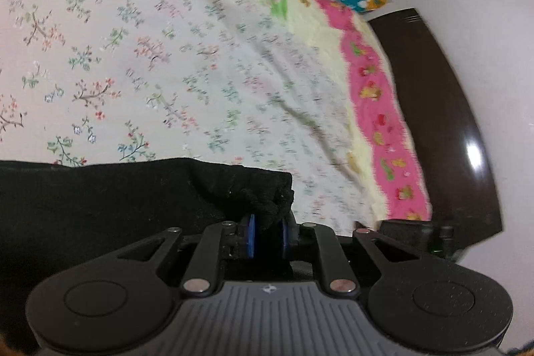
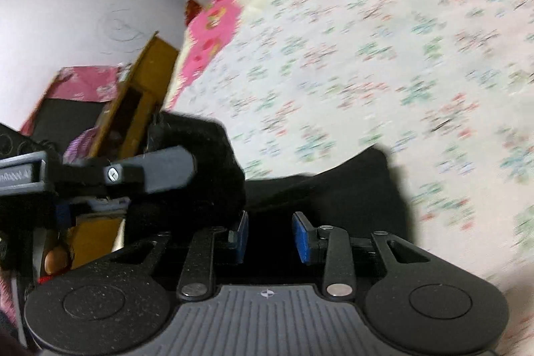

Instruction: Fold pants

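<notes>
Left tool (image 1: 268, 234): clenched on a bunched corner of the black pants (image 1: 100, 206), blue pads pinching the cloth.
Right tool (image 2: 269, 234): blue pads set close with black cloth filling the gap; it appears to grip the pants (image 2: 333, 189), though dark fabric hides the contact.
Pants: held at one edge by both tools, hanging just over the floral bedsheet (image 1: 167, 55).
Step in hand: carrying the gripped edge across the bed, judging by the blur.
Next move: lay the edge down flat and aligned, then let go.

Pants (image 1: 100, 206) lie on the bedsheet (image 1: 167, 55).
</notes>
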The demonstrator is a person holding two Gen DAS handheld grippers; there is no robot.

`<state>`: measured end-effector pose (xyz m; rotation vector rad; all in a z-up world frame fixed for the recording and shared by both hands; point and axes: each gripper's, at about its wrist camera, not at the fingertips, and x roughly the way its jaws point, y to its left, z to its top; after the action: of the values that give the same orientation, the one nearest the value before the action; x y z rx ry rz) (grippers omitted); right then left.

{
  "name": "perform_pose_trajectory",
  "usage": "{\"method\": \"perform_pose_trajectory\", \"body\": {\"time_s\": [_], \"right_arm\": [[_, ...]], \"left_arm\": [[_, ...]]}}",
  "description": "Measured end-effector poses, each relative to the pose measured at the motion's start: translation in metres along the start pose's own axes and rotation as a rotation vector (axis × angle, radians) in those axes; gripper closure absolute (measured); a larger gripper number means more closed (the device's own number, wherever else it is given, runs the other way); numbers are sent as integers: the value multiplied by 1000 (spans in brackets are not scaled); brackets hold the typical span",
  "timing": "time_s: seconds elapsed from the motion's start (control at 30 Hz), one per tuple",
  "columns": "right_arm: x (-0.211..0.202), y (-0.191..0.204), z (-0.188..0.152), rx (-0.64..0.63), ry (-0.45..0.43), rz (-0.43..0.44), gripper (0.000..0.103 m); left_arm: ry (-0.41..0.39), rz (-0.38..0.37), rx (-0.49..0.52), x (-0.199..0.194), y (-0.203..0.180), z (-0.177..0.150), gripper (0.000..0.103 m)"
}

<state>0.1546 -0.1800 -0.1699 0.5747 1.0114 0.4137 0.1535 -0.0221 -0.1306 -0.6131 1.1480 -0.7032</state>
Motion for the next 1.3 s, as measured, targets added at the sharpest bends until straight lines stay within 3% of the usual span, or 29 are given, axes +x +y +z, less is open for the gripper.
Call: {"method": "perform_pose_trajectory", "body": {"time_s": [0.17,0.3,0.4,0.57,0.67,0.73,0.83,0.97,1.03,1.17,1.23,1.3], "right_arm": [[-22,-20,10,5,-84,-76,79],[-38,-26,10,-8,-114,-137,79],[-54,-27,6,-34,-121,-156,79],[-65,-1,-12,-104,-78,-141,72],[-67,18,-22,-150,-79,-119,70],[-67,35,-27,-203,-97,-106,70],[-55,57,-34,-277,-16,-68,71],[-49,57,-52,-342,66,-120,69],[-45,51,-53,-349,104,-109,69],[-22,52,-47,-545,213,-71,70],[-9,46,-41,-560,270,-37,71],[6,32,-30,-445,345,20,98]], "left_arm": [[-13,31,-120,26,15,-7,72],[-41,-10,-194,42,20,-9,69],[-63,-13,-224,49,19,-4,61],[-82,-30,-199,30,16,0,59],[-93,28,-151,14,12,-1,59],[-83,16,-157,16,12,1,59],[-96,50,-92,14,5,7,59],[-129,125,34,-14,-2,7,59],[-113,154,56,-25,2,2,59],[-54,194,39,-35,18,-19,59],[-36,217,38,-37,23,-31,59],[-21,244,39,-37,27,-42,59]]}}
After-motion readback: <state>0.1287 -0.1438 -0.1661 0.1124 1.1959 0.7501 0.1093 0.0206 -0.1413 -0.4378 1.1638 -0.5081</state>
